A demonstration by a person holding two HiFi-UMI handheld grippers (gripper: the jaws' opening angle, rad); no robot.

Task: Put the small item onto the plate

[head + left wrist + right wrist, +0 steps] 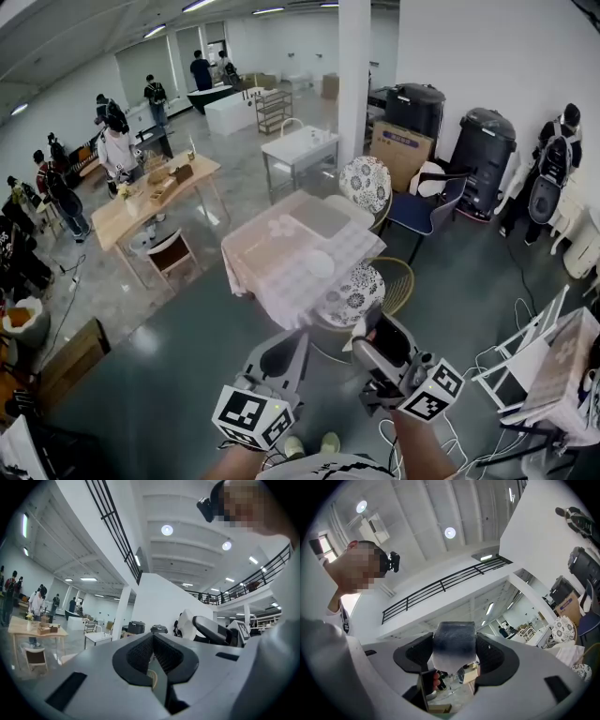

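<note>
A table with a pale checked cloth (267,281) stands ahead of me in the head view. A small white plate (319,265) lies near its right edge, and a flat grey tray (320,217) lies farther back. Both grippers are held low in front of me, well short of the table. My right gripper (380,339) (454,645) is tilted up and shut on a small dark cylinder-like item (453,641), whose lower part looks whitish. The left gripper (279,354) (153,652) is level, its pads together with nothing between them.
Two chairs with patterned cushions (352,294) (365,183) stand at the table's right side. A blue chair (422,211) and black bins (486,141) are beyond. A white rack (553,370) and floor cables (497,352) are at my right. Several people stand around a wooden table (155,192) at the left.
</note>
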